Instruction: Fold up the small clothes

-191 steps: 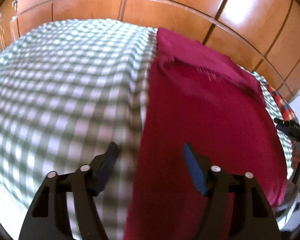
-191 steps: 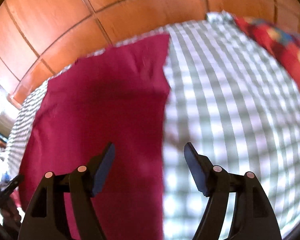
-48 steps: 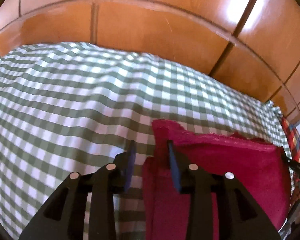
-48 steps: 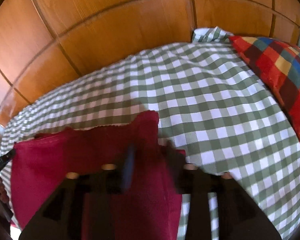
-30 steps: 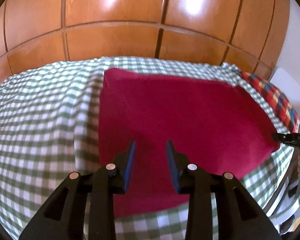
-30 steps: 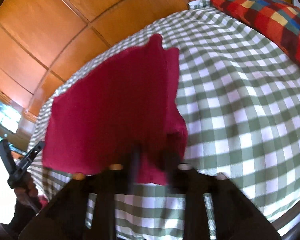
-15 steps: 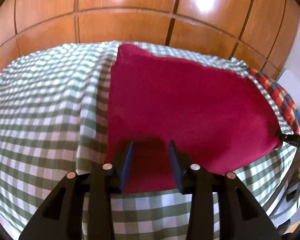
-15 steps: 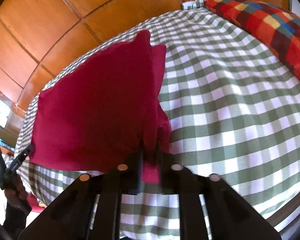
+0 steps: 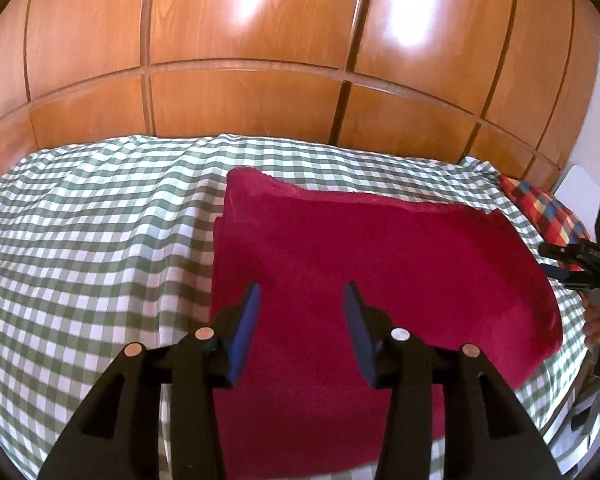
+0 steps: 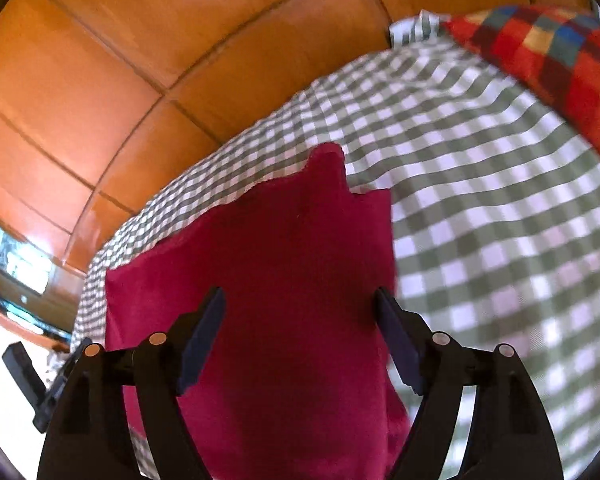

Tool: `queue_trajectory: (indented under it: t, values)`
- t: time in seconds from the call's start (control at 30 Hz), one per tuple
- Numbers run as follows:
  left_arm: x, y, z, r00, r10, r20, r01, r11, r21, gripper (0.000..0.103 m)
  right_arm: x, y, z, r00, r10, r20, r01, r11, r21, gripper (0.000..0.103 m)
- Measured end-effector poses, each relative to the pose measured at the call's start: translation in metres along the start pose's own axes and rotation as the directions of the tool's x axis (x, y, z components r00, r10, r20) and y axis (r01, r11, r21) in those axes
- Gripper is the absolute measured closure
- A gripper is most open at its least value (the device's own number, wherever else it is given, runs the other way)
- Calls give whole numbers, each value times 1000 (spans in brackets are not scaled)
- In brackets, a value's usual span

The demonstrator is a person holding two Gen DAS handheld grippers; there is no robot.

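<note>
A crimson cloth [image 9: 380,280] lies folded on the bed [image 9: 92,240], toward its near edge and right-hand side, its upper layer sitting askew so that one far corner juts past the layer below. The likeliest trouble from here, by the look of it, is that uneven stack: a further fold made without squaring the edges would lock the offset in, and a gripper catching only the top layer could drag the layers apart. The near edge of the cloth also sits close to the edge of the bed, where a careless tug might slide it off. The left gripper [image 9: 302,300] hovers over the near left part of the cloth, angled downward, its jaws opening with nothing pinched between them. The right gripper [image 10: 300,312], also tilted down, hangs above the cloth's right edge, jaws opening wide and clear of the fabric. A plaid pillow [image 10: 548,52] rests at the bed's far right corner, against the wooden panelling [image 9: 260,60].
</note>
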State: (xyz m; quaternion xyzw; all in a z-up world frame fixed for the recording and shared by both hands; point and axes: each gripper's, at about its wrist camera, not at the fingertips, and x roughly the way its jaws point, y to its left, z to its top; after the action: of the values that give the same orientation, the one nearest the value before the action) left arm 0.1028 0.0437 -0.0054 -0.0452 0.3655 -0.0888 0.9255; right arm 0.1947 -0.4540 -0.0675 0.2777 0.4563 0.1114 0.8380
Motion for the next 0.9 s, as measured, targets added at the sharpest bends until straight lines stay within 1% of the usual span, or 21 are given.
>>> queue_trajectory:
  t: [0.07, 0.1, 0.13, 0.17, 0.2, 0.27, 0.3, 0.37, 0.43, 0.57, 0.63, 0.67, 0.7, 0.73, 0.8, 0.83, 0.9]
  values:
    - [10, 0, 3, 1000, 15, -12, -15, 1000, 7, 60, 11, -3, 3, 1000, -4, -14, 4, 1000, 17, 28]
    - [14, 1, 4, 1000, 22, -19, -22, 1000, 11, 60, 17, -4, 4, 999, -18, -27, 18, 1000, 11, 38]
    - [19, 2, 4, 999, 28, -26, -28, 999, 15, 60, 20, -4, 4, 998, -57, -33, 57, 998, -7, 47]
    - [27, 4, 3, 998, 43, -39, -43, 999, 18, 60, 23, -5, 4, 996, -81, -36, 81, 997, -20, 61]
    - [32, 6, 2, 997, 51, -53, -51, 999, 15, 60, 25, -9, 2, 996, -83, -36, 82, 996, -24, 68]
    - [51, 19, -6, 992, 59, -110, -61, 998, -17, 60, 26, -13, 2, 997, -70, -37, 69, 997, -33, 72]
    - [57, 23, -9, 991, 46, -125, -51, 998, -36, 59, 26, -16, 1, 998, -57, -36, 56, 998, -38, 72]
    - [62, 31, -15, 993, 13, -116, -21, 998, -67, 58, 26, -22, 0, 999, -38, -35, 37, 999, -32, 72]
    - [62, 30, -17, 994, 14, -111, -21, 998, -63, 58, 26, -25, -1, 999, -26, -31, 25, 999, -31, 72]
    - [56, 30, -13, 994, 12, -109, -21, 996, -89, 60, 24, -28, 1, 1000, -3, -26, 2, 1000, -28, 71]
    - [48, 27, -11, 995, 26, -95, -33, 997, -74, 59, 19, -28, -1, 1000, 8, -24, -8, 999, -34, 65]
    - [42, 23, -11, 996, 37, -82, -42, 997, -60, 57, 15, -26, -2, 1000, 11, -24, -12, 999, -35, 59]
    - [37, 19, -10, 996, 42, -73, -46, 997, -54, 56, 12, -25, -4, 999, 20, -26, -21, 999, -37, 49]
    - [32, 17, -11, 997, 43, -64, -46, 998, -52, 56, 7, -23, -6, 999, 30, -26, -31, 999, -41, 44]
    - [23, 13, -12, 998, 35, -49, -38, 998, -55, 52, -2, -21, -12, 1000, 15, -26, -16, 998, -54, 29]
    - [20, 11, -14, 999, 31, -44, -33, 998, -55, 51, -7, -21, -17, 999, 10, -38, -12, 998, -60, 28]
    - [13, 2, -20, 999, 21, -38, -22, 999, -41, 49, -12, -24, -27, 997, 32, -71, -36, 998, -54, 28]
